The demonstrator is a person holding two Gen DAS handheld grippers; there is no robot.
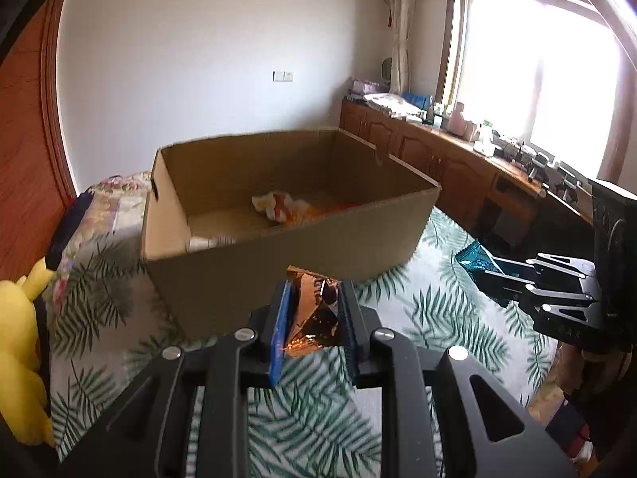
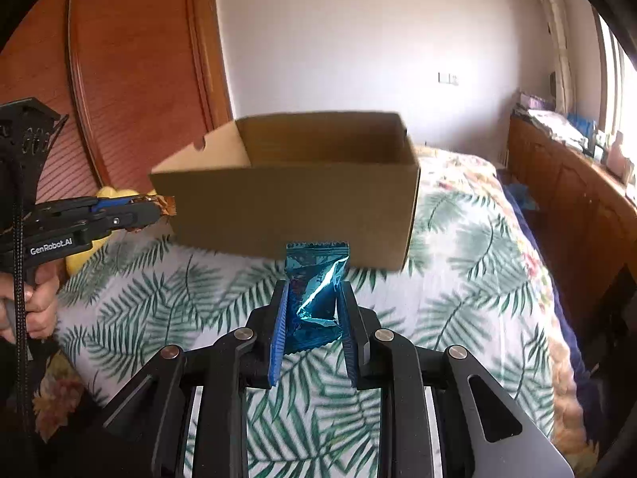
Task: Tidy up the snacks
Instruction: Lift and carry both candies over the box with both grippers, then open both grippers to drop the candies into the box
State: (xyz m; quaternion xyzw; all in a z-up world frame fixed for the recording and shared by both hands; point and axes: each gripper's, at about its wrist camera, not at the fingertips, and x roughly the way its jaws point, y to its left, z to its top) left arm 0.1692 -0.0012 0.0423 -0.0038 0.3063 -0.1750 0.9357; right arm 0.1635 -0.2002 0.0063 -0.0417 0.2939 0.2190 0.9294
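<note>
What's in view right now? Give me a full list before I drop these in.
cardboard box: 1, brown, open-topped, on the bed ahead of both tools
orange-white snack bag: 1, inside the box
white item: 1, box's near-left corner, identity unclear
copper foil packet: 1, held in left tool
blue foil packet: 1, held in right tool
bedspread: 1, white with green leaves, under the box
yellow plush: 1, left of the box
wooden cabinet: 1, cluttered, under the window
left tool: shut
right tool: shut
</note>
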